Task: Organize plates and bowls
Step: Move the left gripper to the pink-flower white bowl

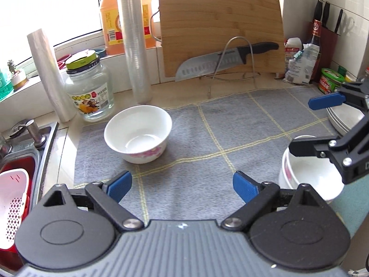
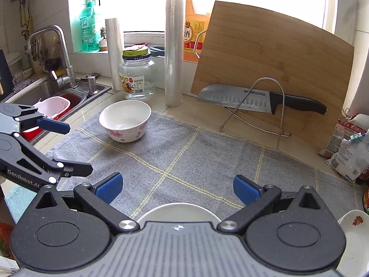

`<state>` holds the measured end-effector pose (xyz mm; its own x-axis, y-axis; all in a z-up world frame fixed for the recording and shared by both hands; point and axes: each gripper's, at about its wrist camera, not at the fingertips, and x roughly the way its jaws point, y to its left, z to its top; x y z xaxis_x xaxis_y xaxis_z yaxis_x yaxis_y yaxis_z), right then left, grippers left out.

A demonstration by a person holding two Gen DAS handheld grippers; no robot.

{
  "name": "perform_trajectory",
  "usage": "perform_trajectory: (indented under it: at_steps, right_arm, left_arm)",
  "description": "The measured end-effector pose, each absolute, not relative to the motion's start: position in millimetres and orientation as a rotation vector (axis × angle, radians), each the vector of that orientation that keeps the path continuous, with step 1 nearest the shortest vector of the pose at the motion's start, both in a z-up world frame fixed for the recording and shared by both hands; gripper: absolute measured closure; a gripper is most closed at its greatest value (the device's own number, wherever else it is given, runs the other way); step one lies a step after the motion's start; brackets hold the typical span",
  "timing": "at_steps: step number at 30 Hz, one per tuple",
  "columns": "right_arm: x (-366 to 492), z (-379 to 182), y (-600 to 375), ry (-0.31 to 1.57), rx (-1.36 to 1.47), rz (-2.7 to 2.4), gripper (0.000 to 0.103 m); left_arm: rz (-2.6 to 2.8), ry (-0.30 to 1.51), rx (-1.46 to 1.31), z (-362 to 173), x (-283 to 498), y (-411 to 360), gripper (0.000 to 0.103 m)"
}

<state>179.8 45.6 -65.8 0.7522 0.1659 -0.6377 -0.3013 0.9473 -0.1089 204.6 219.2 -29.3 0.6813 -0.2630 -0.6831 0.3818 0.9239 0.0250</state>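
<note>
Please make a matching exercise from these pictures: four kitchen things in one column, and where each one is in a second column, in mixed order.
Things:
1. bowl
2. knife
3. glass jar
4. cutting board

Places:
A. in a wire rack
B. on the grey mat
C. leaning upright behind the rack
D. on the bare counter, beside the tall roll of plastic wrap

Pairs: 1-B, 2-A, 3-D, 4-C

Each claw (image 1: 182, 185) has black linkages, blue ribbed pads, grey ridged housing.
</note>
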Motion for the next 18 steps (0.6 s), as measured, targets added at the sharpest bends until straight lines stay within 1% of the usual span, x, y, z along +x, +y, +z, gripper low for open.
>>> perform_trajectory:
  at_steps: [7, 10, 12, 15, 18]
  right_arm:
    - [191, -68, 106, 0.676, -0.236, 0.190, 0.000]
    - [203, -80, 140, 0.707, -0.223, 0.185, 0.000]
    - [207, -84, 146, 0.715, -0.222, 0.183, 0.000]
    - [226, -107, 171, 0.777, -0.198, 0.194, 0.000]
    - [235, -119, 181, 0.793, -0.206, 0.190, 0.000]
  left_arm:
    - [-0.383, 0.713, 0.195, -31, 249, 267, 0.009]
    - [-0.387, 0.711, 0.194, -33, 267, 280, 0.008]
    - [-0.389, 0.707, 0.195, -34, 277, 288, 0.008]
    - [-0.401, 0.710, 0.197, -36, 291, 294, 0.008]
    - [-0.418, 0.707, 0.200, -38, 299, 297, 0.008]
